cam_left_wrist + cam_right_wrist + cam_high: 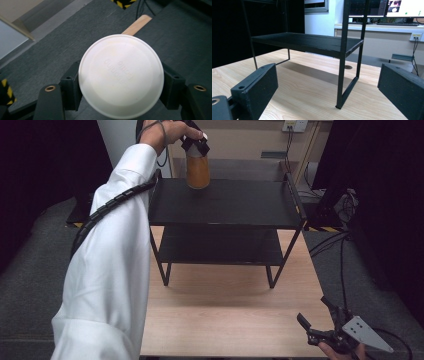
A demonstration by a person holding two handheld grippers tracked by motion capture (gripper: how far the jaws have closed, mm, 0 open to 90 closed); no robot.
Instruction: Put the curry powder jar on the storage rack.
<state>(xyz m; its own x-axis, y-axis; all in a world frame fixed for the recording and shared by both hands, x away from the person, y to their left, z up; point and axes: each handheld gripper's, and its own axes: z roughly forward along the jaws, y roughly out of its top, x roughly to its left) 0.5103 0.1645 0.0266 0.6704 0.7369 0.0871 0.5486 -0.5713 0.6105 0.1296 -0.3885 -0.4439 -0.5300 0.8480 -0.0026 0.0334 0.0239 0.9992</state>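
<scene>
An amber bottle (198,171) with a white round lid (121,75) stands upright at the back left of the black rack's top shelf (240,202). My left gripper (195,144) is shut on it from above, with a black pad (72,85) pressed against each side of the lid. I cannot tell whether the bottle's base touches the shelf. My right gripper (313,310) is open near the table's front right corner with nothing between its jaws. In the right gripper view it (329,92) faces the rack's lower shelf (307,42).
The two-tier rack stands at the far half of the wooden table (225,315); its lower shelf (220,247) is bare. A rack leg (340,75) rises just ahead of the right gripper. Cables (330,242) lie on the floor to the right. My white sleeve (110,270) crosses the table's left side.
</scene>
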